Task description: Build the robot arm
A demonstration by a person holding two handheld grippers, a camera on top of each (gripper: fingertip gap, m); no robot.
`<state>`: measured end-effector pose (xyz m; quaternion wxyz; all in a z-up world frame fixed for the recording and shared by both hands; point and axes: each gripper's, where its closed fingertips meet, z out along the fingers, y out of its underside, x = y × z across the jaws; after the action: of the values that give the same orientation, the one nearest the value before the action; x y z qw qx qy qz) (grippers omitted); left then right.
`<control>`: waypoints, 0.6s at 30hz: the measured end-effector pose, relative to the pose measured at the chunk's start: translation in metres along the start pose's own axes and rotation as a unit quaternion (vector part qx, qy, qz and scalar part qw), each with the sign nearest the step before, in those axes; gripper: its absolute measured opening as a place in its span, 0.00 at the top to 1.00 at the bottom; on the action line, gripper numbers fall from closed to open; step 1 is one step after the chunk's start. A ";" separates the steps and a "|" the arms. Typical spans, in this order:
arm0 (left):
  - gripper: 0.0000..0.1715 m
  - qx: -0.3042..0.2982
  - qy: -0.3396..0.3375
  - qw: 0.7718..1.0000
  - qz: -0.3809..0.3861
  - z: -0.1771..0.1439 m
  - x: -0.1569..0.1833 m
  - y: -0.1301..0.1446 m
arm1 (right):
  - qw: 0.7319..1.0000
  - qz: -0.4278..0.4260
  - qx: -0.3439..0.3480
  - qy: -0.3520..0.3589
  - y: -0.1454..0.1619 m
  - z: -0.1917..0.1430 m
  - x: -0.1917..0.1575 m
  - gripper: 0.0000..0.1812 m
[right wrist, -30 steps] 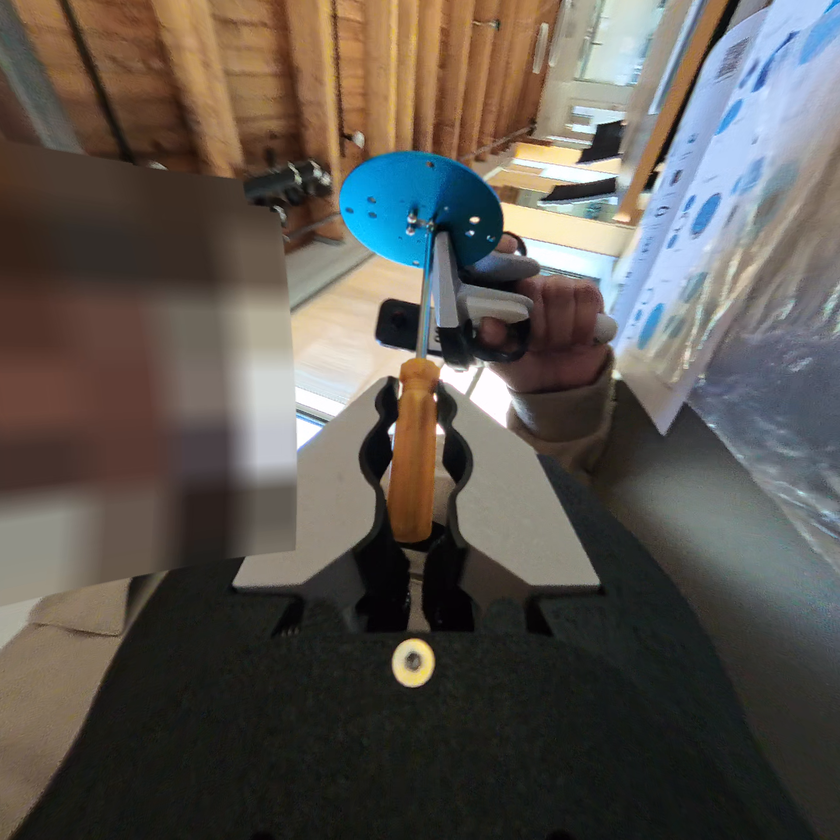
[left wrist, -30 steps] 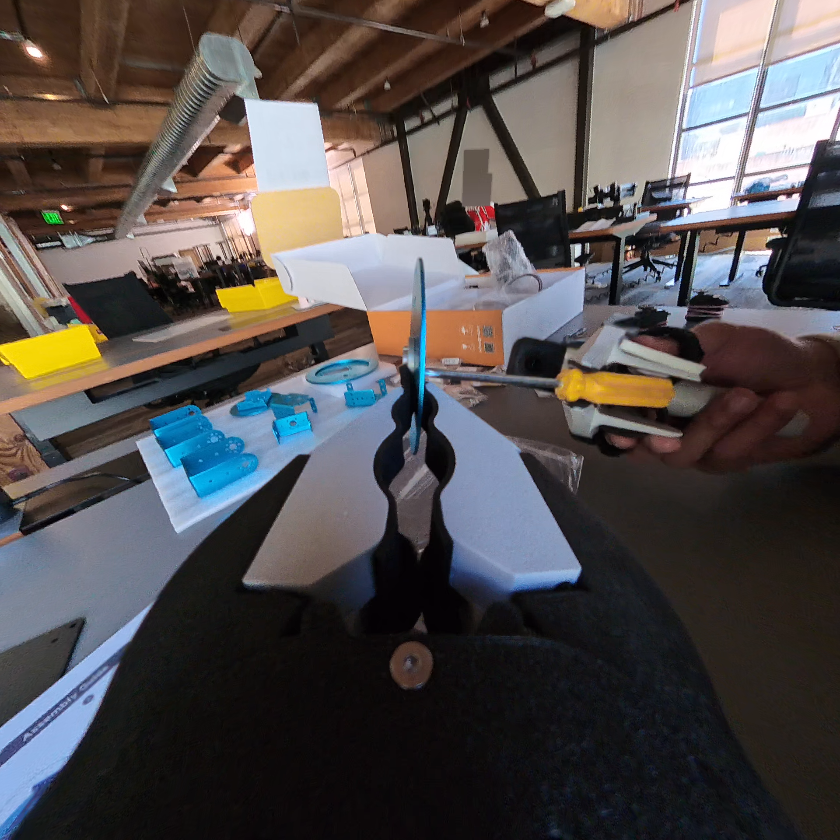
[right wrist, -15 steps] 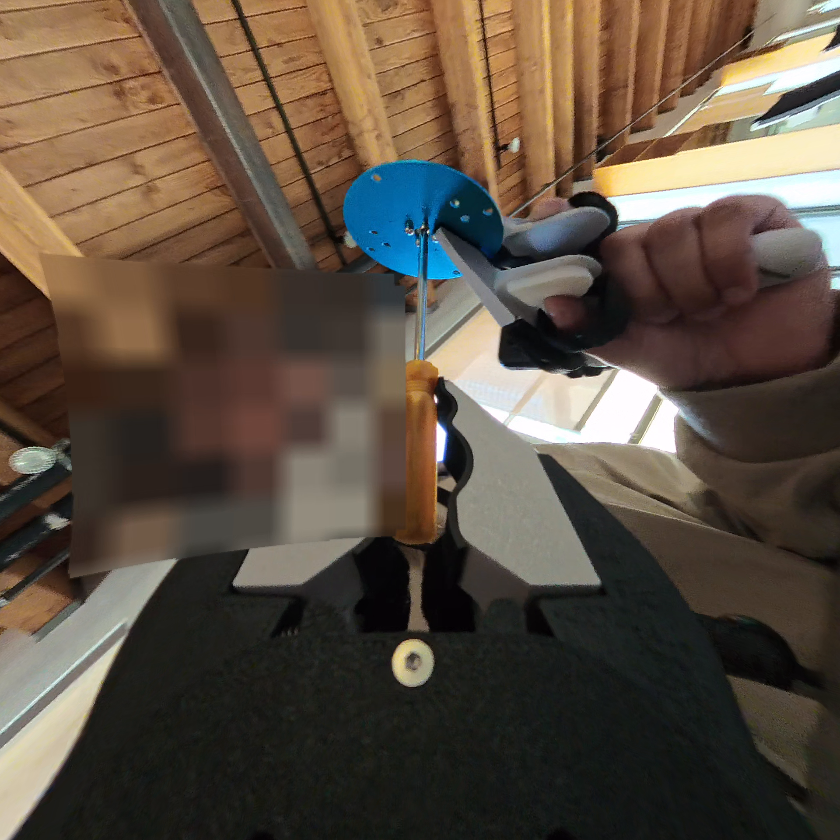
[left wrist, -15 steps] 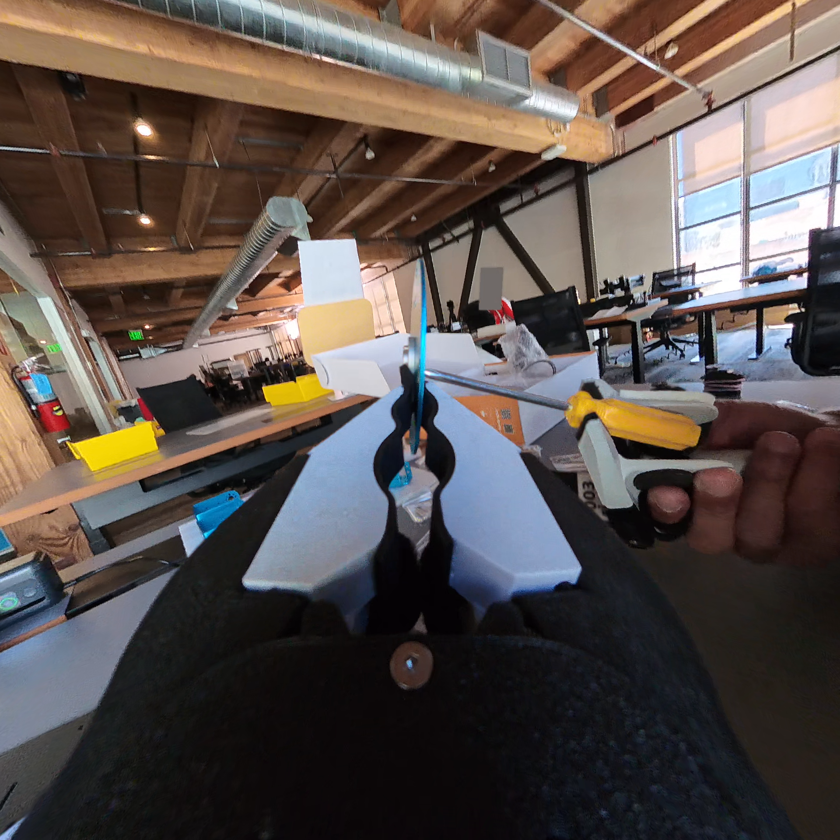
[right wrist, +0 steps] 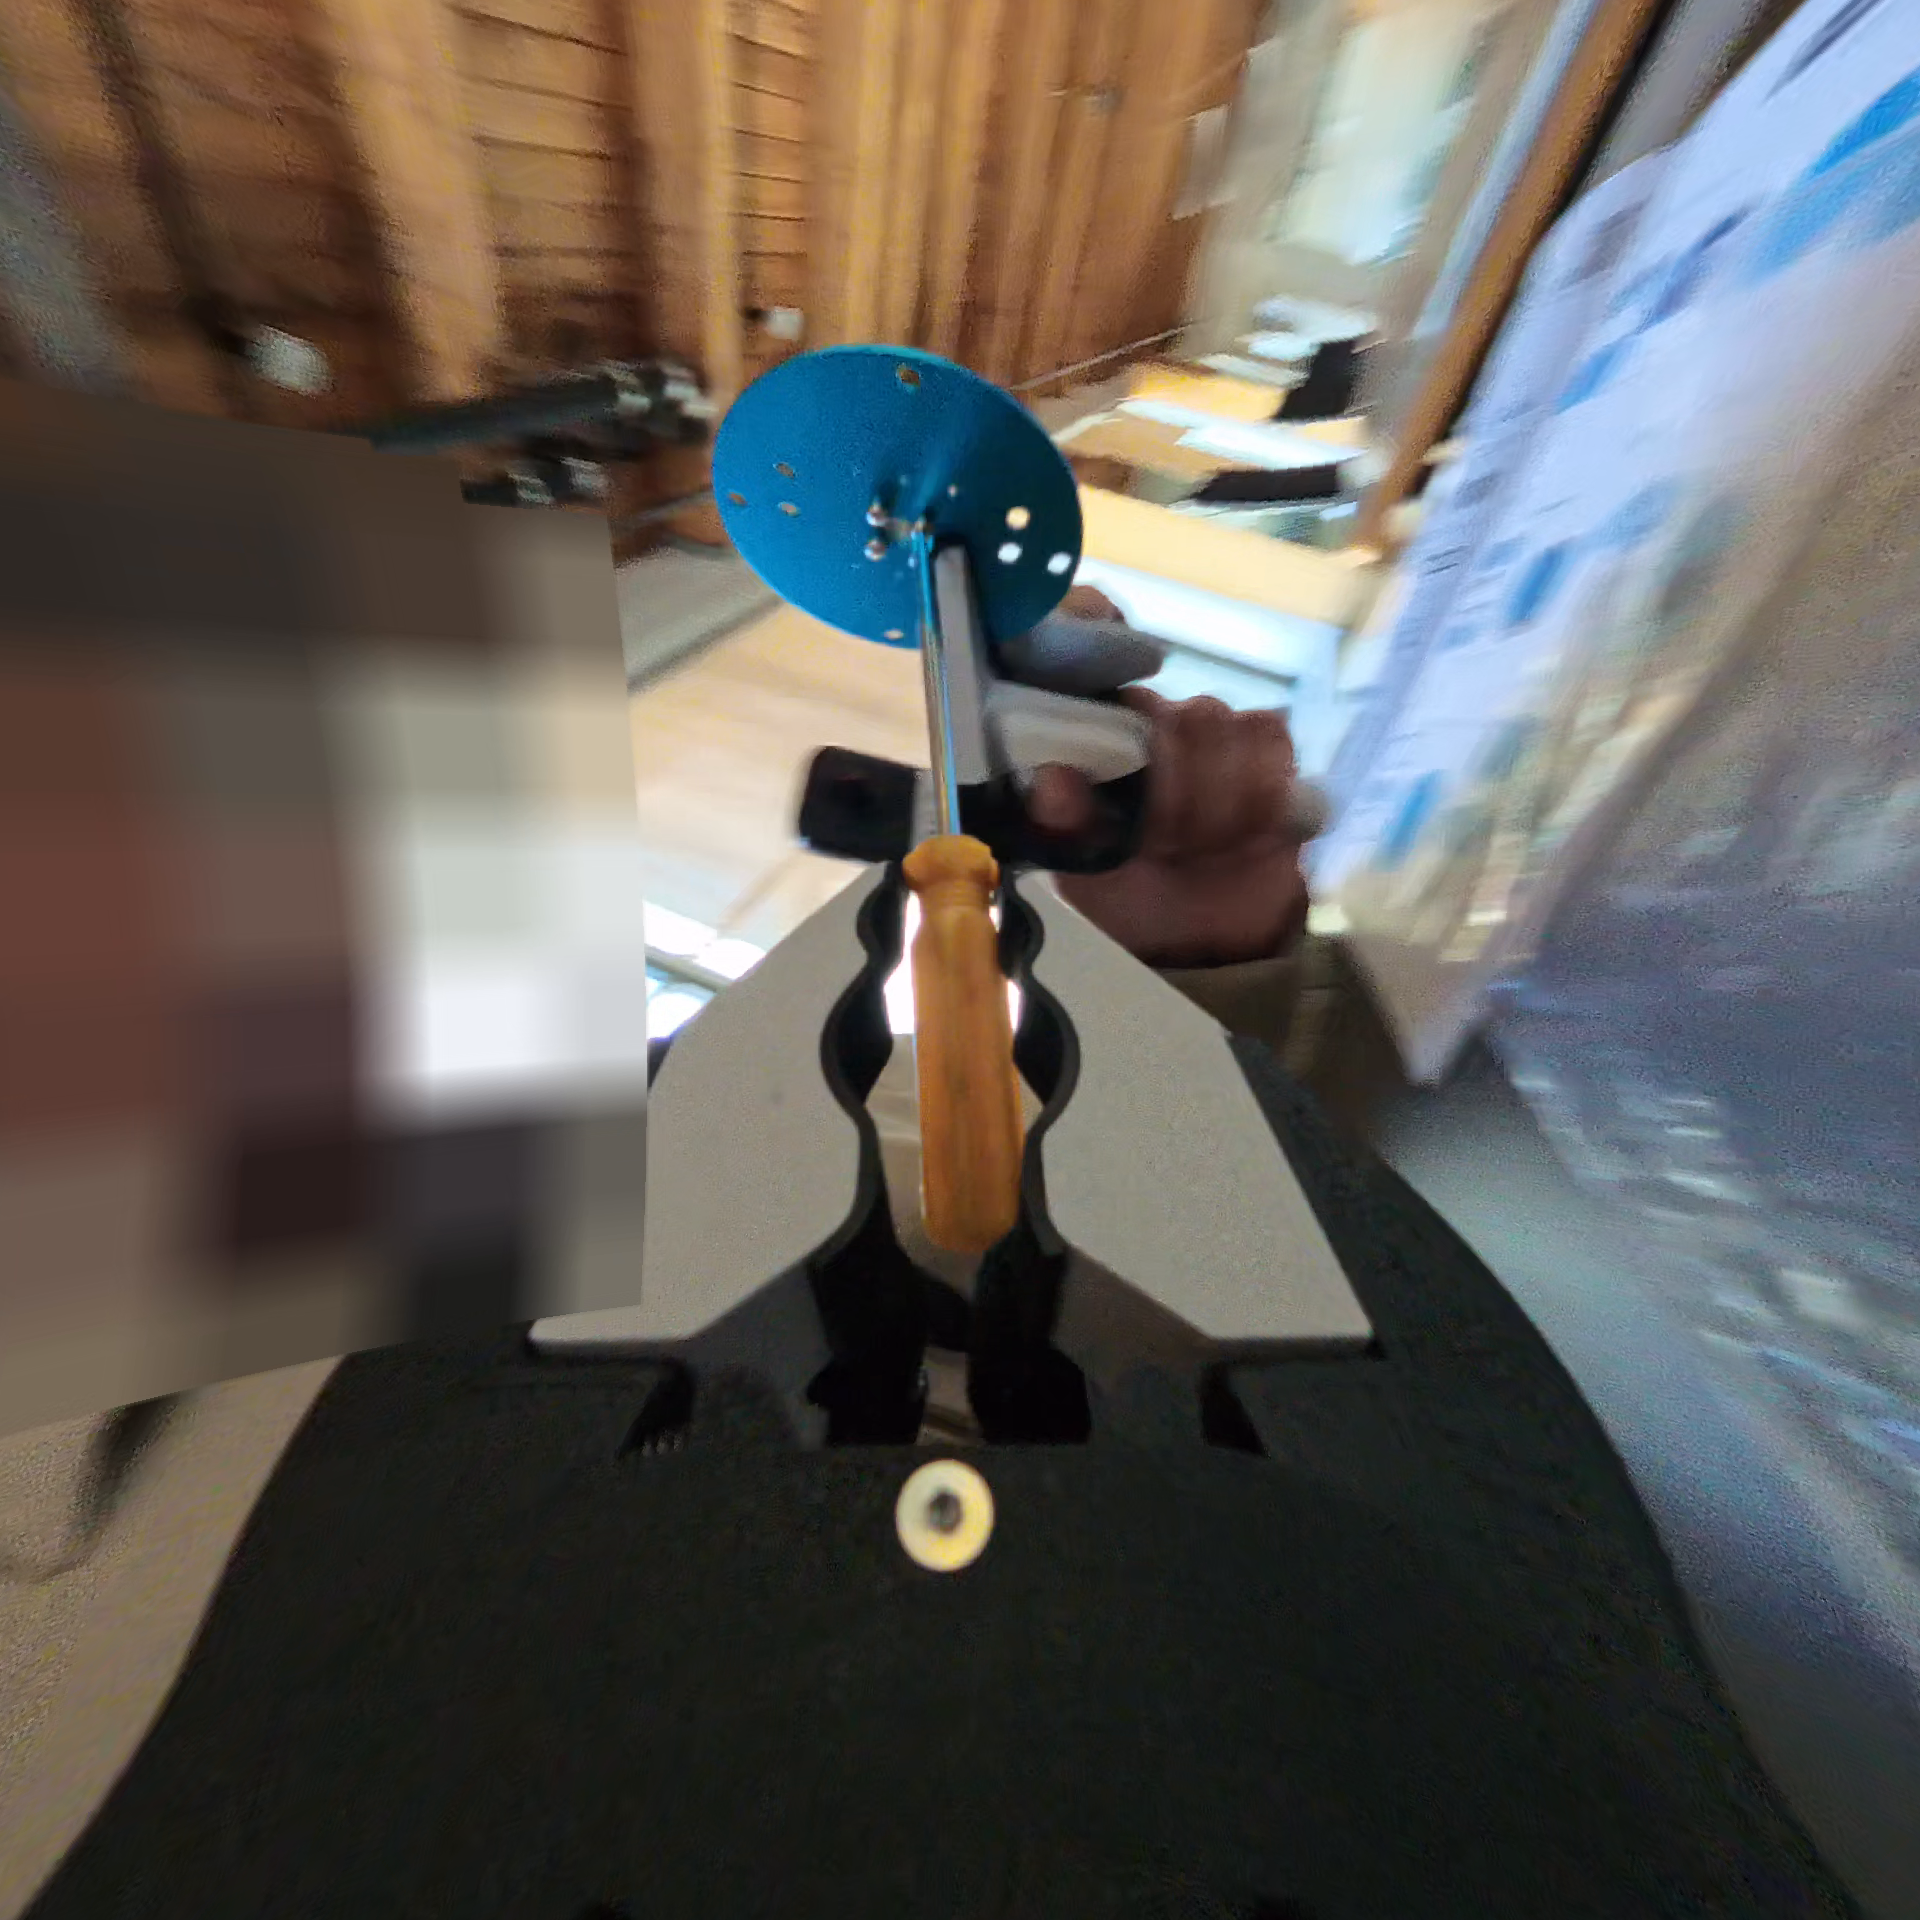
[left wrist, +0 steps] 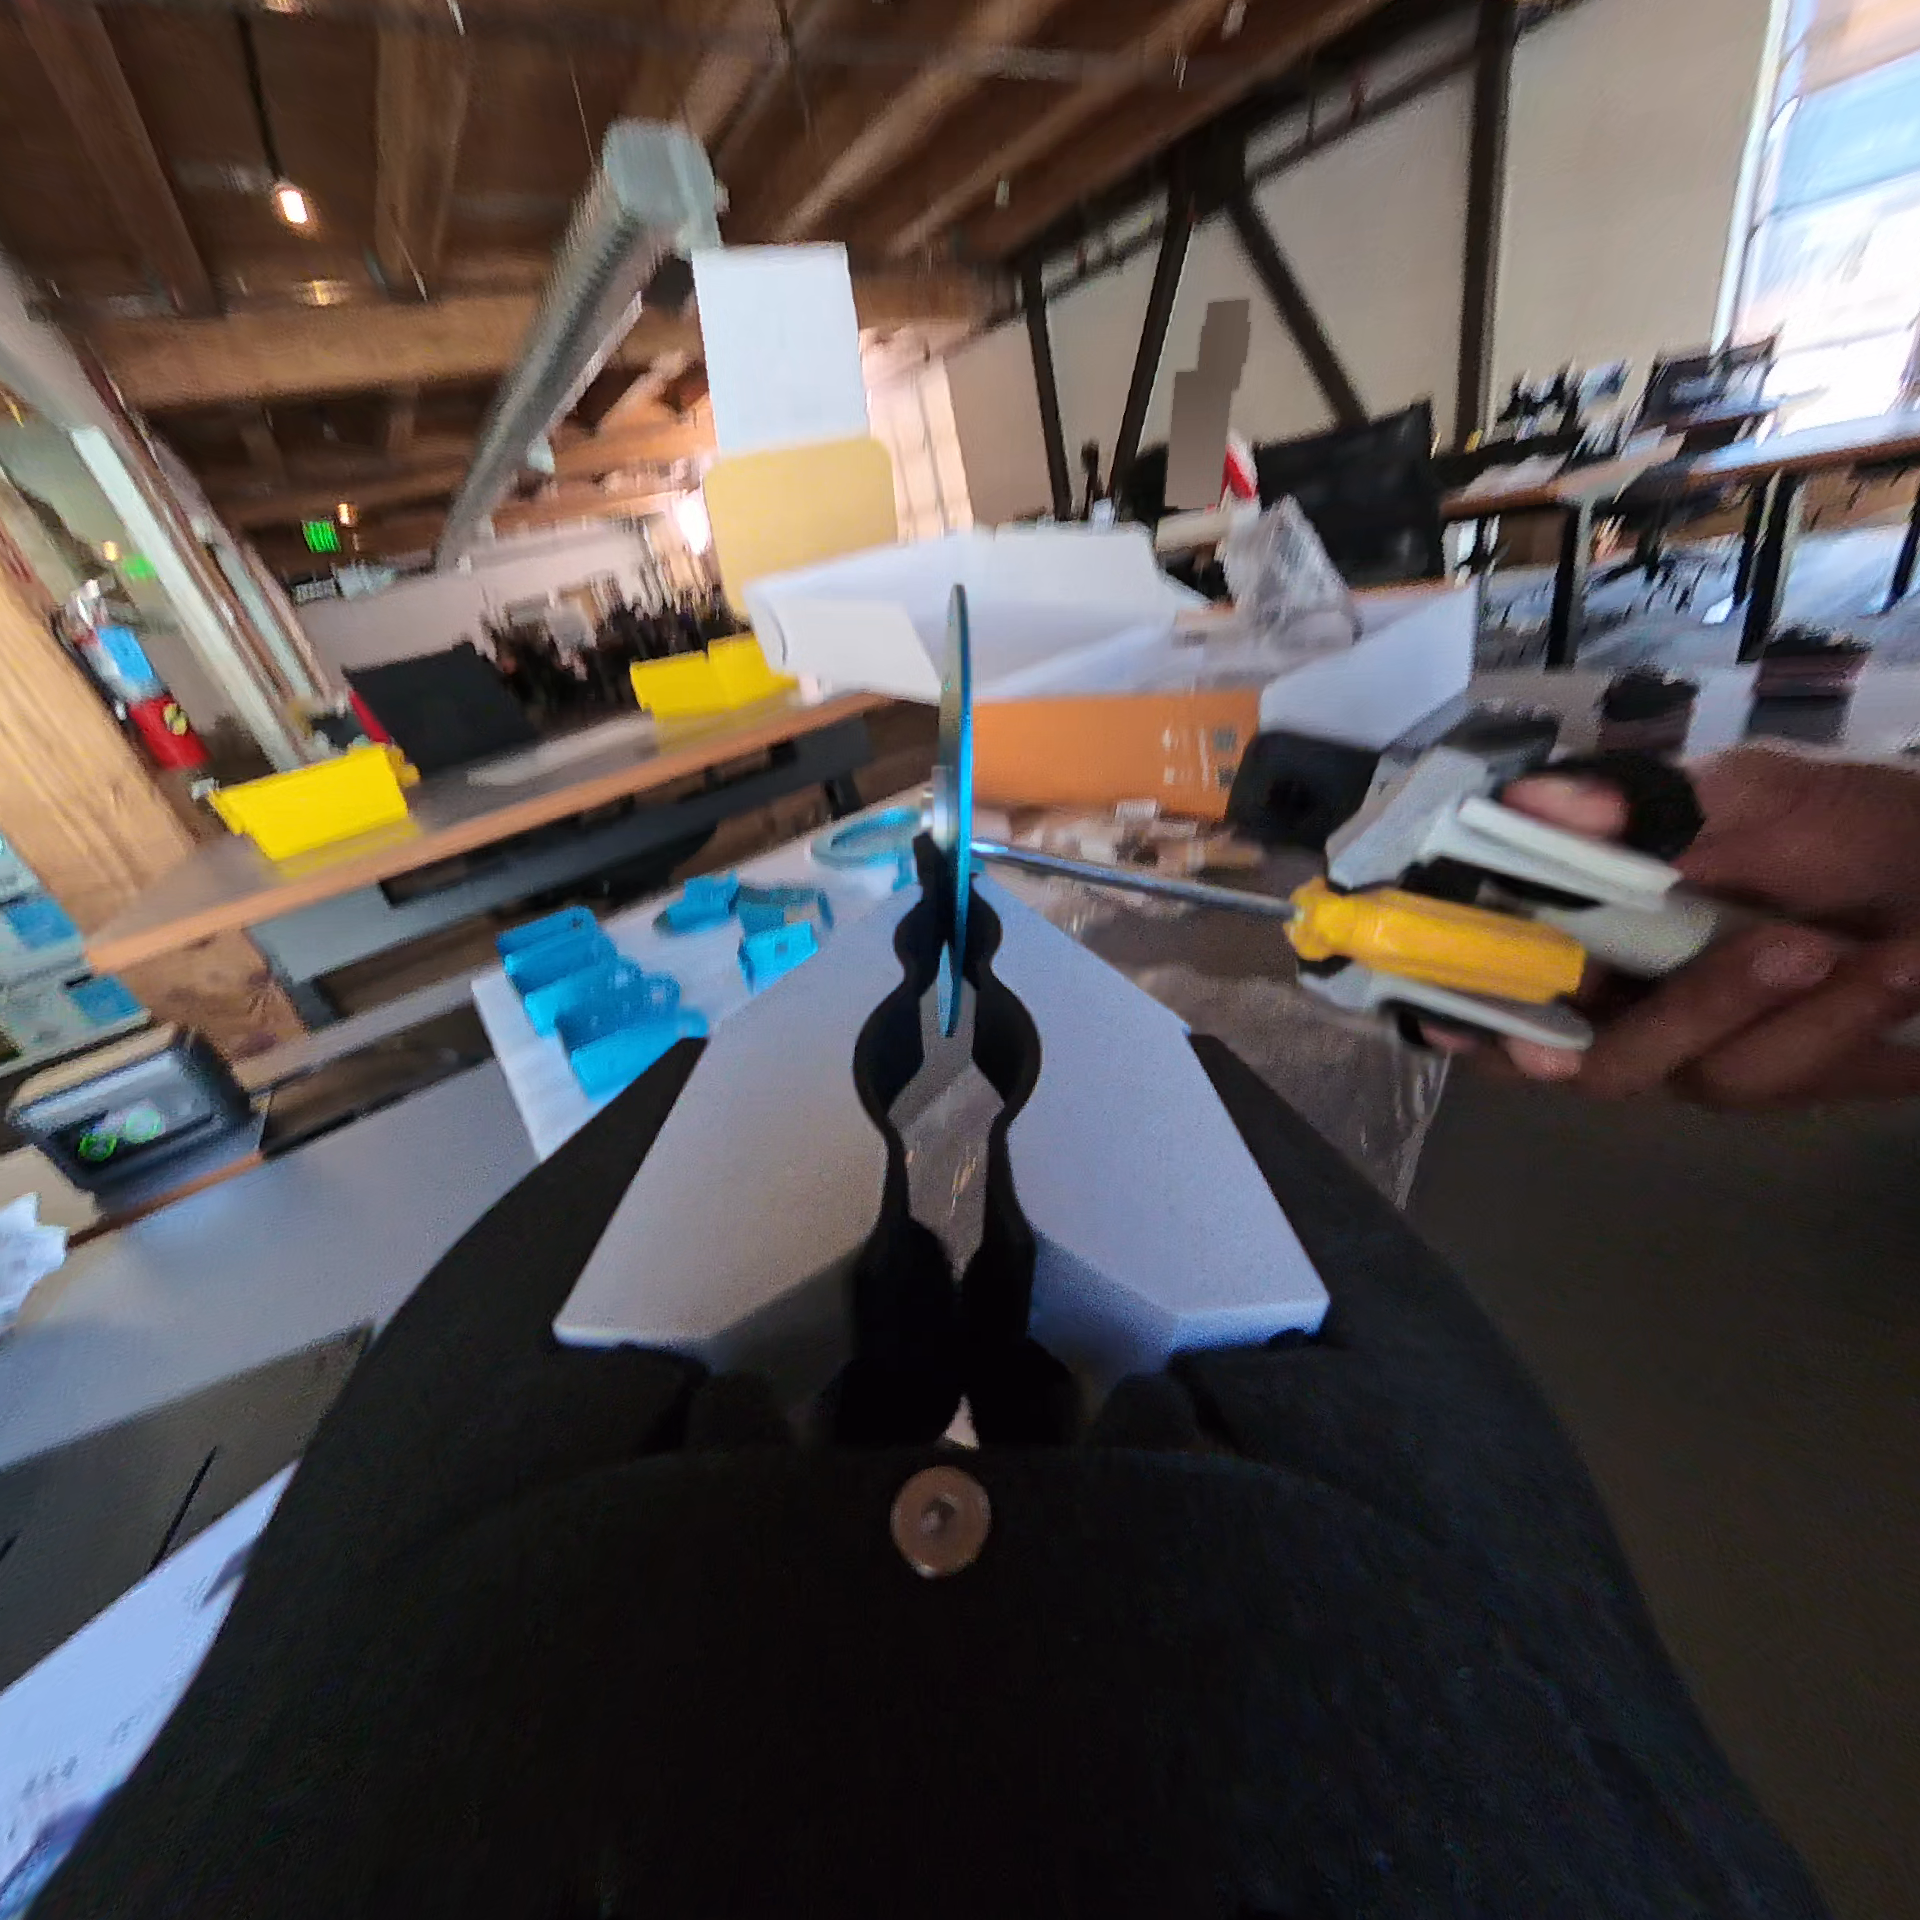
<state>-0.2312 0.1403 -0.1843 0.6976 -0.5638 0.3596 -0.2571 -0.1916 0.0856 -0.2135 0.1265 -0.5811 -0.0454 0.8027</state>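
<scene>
Closing the jaws of the left gripper point(left wrist: 951, 914) on the lower rim of a thin blue disc point(left wrist: 954, 727), holding it upright and edge-on at the centre of the left wrist view. Gripping the yellow handle of a screwdriver point(right wrist: 966, 1060) lengthwise in the jaws of the right gripper point(right wrist: 951, 904), shut around it. Pointing the steel shaft up the middle of the right wrist view and touching its tip to the disc's face near the centre, right by a few small screw heads point(right wrist: 878, 525). Blurring too much to tell whether the tip is sitting in a screw.

Wrapping a hand point(left wrist: 1787, 914) round the right gripper at the right edge of the left wrist view. Showing, behind the disc, blue brackets point(left wrist: 603, 997) lying on a white foam sheet point(left wrist: 509, 1039) at centre left, an orange and white box point(left wrist: 1122, 748) just beyond, a clear plastic bag point(left wrist: 1330, 1060) under the screwdriver, and yellow bins point(left wrist: 312, 800) farther left. Resting all on the grey counter point(left wrist: 1662, 1351), with a printed sheet point(right wrist: 1610, 520) filling the right side of the right wrist view.
</scene>
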 end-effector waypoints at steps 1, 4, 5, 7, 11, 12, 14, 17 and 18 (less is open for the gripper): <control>0.99 -0.025 -0.003 1.000 0.003 0.001 -0.001 0.009 | 0.999 -0.029 -0.002 0.034 -0.005 -0.005 0.008 0.91; 0.99 -0.085 -0.009 0.996 0.018 0.002 -0.001 0.032 | 0.984 -0.111 -0.023 0.134 -0.013 -0.015 0.029 0.91; 0.99 -0.105 -0.009 0.994 0.026 0.003 0.000 0.039 | 0.974 -0.137 -0.044 0.174 -0.011 -0.018 0.039 0.91; 0.99 -0.126 -0.002 0.991 0.038 0.006 0.005 0.047 | 0.949 -0.185 -0.082 0.244 -0.005 -0.021 0.058 0.91; 0.99 -0.165 0.006 0.984 0.060 0.011 0.011 0.060 | 0.912 -0.237 -0.121 0.312 0.003 -0.023 0.081 0.91; 0.99 -0.173 0.003 0.983 0.067 0.011 0.010 0.063 | 0.906 -0.248 -0.122 0.321 0.003 -0.024 0.082 0.91; 0.99 -0.184 0.002 0.980 0.069 0.011 0.009 0.068 | 0.891 -0.274 -0.126 0.340 0.002 -0.025 0.084 0.91; 0.99 -0.196 0.004 0.979 0.059 0.011 0.008 0.075 | 0.855 -0.327 -0.129 0.382 -0.001 -0.028 0.086 0.91; 0.99 -0.199 0.006 0.978 0.056 0.011 0.009 0.077 | 0.841 -0.341 -0.133 0.399 0.000 -0.030 0.088 0.91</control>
<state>-0.2208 0.1583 -0.2600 0.5826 -0.6687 0.4387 -0.1448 -0.1891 0.1063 -0.3043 0.3214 -0.8102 -0.2924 0.3935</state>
